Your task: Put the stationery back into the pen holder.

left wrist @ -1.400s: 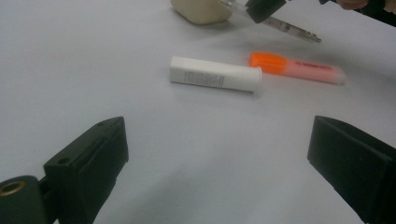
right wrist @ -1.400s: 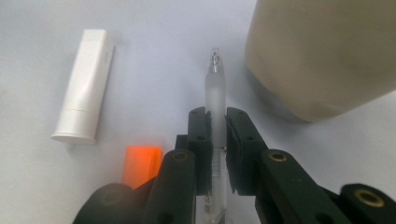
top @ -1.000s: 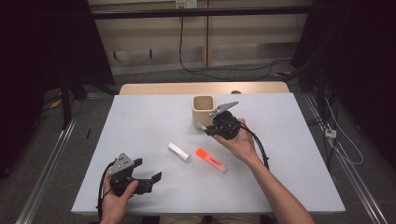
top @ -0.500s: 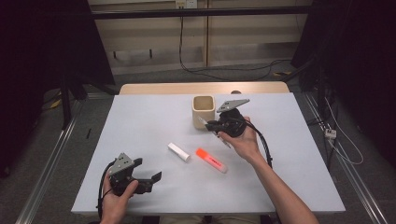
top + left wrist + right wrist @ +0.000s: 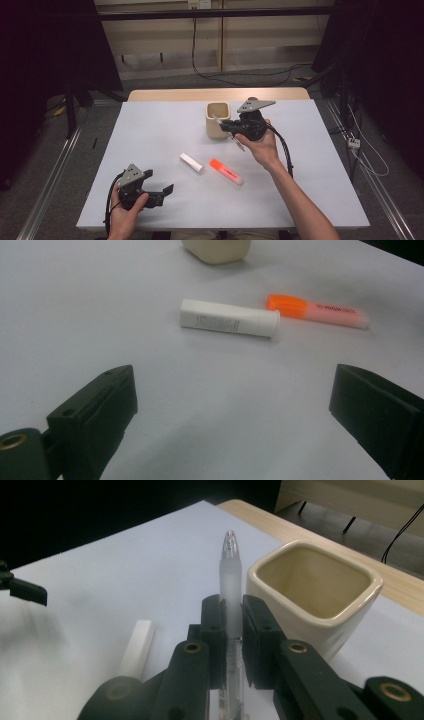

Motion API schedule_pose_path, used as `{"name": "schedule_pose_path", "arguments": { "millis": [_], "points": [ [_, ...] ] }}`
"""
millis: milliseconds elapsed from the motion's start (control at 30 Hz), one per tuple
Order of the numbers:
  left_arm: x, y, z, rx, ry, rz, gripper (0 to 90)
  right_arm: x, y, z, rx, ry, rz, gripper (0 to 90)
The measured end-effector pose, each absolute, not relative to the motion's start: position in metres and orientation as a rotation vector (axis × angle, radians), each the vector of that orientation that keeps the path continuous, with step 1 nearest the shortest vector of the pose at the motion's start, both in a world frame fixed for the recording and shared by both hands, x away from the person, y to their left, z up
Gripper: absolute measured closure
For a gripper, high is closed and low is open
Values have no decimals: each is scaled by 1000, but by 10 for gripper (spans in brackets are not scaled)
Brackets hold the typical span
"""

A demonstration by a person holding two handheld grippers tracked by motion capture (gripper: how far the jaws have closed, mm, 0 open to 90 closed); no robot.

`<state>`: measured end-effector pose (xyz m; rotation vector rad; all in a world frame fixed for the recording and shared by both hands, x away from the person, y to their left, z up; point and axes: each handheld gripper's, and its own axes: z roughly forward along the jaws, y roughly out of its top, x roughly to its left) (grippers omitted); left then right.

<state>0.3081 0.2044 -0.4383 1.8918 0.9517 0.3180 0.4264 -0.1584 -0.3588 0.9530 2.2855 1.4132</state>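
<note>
One white table stands amid dark surroundings.

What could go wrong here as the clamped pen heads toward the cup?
1. The pen sits beside the beige cup, not over its opening; its tip may strike the rim and nudge or tip the cup.
2. The right gripper pinches the slim pen mid-barrel, so it might pivot or slip.

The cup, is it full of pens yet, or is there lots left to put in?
Not yet. The cup looks empty inside, so nothing is put away so far. The right tool is shut on a clear pen, held up close beside the cup. Probably still left are the white tube and the orange marker lying on the table. The left tool is open, holding nothing.
</note>
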Motion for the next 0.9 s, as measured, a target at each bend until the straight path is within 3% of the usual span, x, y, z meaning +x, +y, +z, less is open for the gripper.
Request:
{"name": "schedule_pose_path", "arguments": {
  "millis": [900],
  "points": [
    [307, 201, -439, 1910, 929, 305, 50, 447, -155, -320, 904, 2109, 1542, 812]
  ]
}}
